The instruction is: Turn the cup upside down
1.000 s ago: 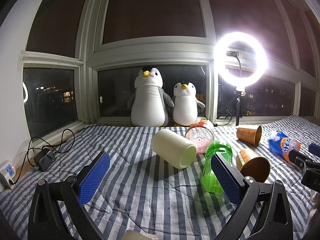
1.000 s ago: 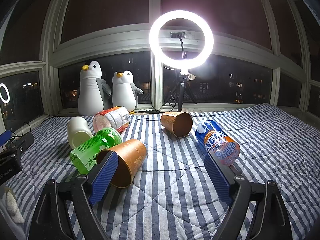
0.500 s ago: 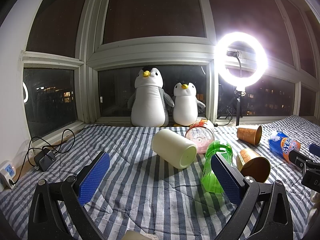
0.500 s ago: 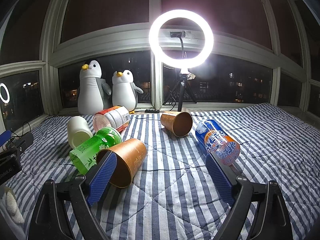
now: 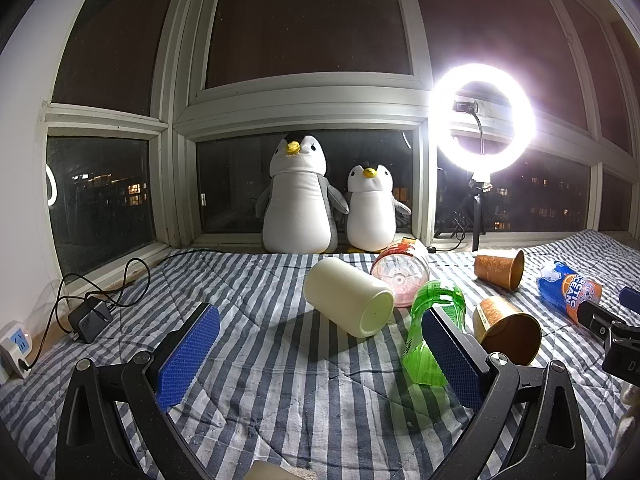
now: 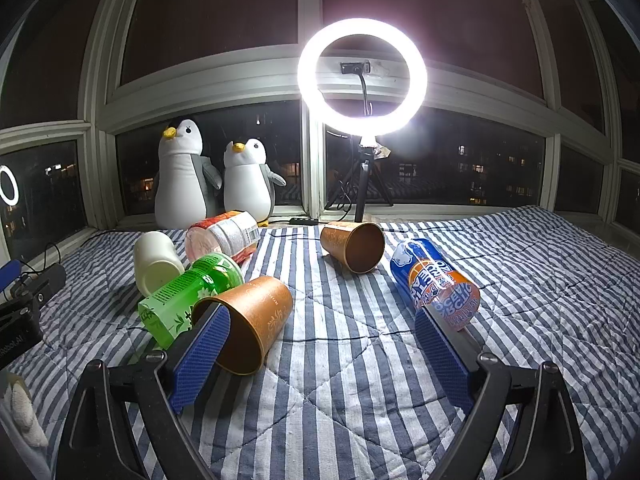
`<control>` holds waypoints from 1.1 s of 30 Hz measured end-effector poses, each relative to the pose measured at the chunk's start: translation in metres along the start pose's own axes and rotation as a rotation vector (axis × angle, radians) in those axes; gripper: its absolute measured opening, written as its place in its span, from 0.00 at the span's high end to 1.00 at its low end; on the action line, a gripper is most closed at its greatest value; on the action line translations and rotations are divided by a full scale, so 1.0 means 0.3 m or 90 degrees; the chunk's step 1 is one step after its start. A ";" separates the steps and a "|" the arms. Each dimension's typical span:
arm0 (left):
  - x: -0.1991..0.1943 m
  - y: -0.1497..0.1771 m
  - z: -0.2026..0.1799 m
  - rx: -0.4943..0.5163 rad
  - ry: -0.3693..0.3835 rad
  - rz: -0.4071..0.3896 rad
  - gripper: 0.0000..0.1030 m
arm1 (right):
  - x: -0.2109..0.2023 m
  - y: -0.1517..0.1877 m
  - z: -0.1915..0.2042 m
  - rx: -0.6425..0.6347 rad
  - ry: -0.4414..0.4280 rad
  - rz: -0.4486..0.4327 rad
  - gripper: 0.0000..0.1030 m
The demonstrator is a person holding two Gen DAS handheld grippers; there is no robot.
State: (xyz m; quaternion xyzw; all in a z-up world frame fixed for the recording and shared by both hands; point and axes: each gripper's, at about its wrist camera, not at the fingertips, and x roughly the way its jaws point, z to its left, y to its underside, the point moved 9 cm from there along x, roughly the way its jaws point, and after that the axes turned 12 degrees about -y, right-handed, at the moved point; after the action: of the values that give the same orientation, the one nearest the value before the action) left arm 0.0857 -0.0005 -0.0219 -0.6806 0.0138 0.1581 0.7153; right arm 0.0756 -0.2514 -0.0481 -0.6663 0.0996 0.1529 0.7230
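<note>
Both the left hand-held gripper [image 5: 320, 344] and right hand-held gripper [image 6: 320, 344] gape empty above open striped quilt [image 6: 340, 380], the nearest brown paper cup [image 6: 252, 320] lying sideways, mouth toward the camera.

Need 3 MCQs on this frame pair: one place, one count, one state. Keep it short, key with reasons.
1. Where does the green cup lie?
A. between the white cup and the nearer brown cup
B. on the windowsill
C. right of the blue can

2. How many plush penguins stand at the window?
A. one
B. two
C. four

3. How are the fingers of the right gripper?
A. shut on a cup
B. shut on nothing
C. open, holding nothing

Key: 1 A, it lies on the striped blanket flanked by those two cups. 2 B, a tall one and a shorter one stand side by side. 3 C, the blue pads stand wide apart with only blanket between them.
</note>
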 end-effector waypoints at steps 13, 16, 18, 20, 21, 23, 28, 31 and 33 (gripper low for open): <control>0.001 0.000 -0.001 0.000 0.000 0.000 0.01 | 0.005 0.006 -0.004 0.003 0.000 0.005 0.11; 0.000 0.000 -0.001 0.000 0.000 0.000 0.01 | 0.004 0.007 -0.005 0.003 0.000 0.005 0.11; 0.000 0.000 -0.001 0.000 0.000 0.000 0.01 | 0.007 0.006 -0.004 0.003 0.000 0.005 0.11; 0.000 0.000 -0.001 0.000 0.000 0.000 0.01 | 0.006 0.007 -0.005 0.003 0.000 0.006 0.11; 0.000 0.000 -0.001 0.000 -0.001 0.000 0.01 | 0.007 0.006 -0.005 0.003 0.000 0.006 0.11; -0.001 0.000 -0.001 0.001 -0.001 0.000 0.01 | 0.005 0.008 -0.006 0.004 0.000 0.006 0.11; 0.004 0.008 -0.003 0.002 -0.002 0.000 0.01 | 0.007 0.009 -0.006 0.005 0.000 0.006 0.11; 0.003 0.008 -0.002 0.002 -0.001 0.000 0.01 | 0.006 0.009 -0.007 0.005 0.000 0.007 0.11; 0.004 0.008 -0.003 0.002 -0.001 0.000 0.01 | 0.007 0.008 -0.007 0.004 0.000 0.007 0.11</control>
State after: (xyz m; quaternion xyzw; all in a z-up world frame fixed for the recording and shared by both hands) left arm 0.0863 -0.0012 -0.0245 -0.6793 0.0135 0.1589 0.7163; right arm 0.0770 -0.2531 -0.0512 -0.6633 0.1035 0.1563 0.7245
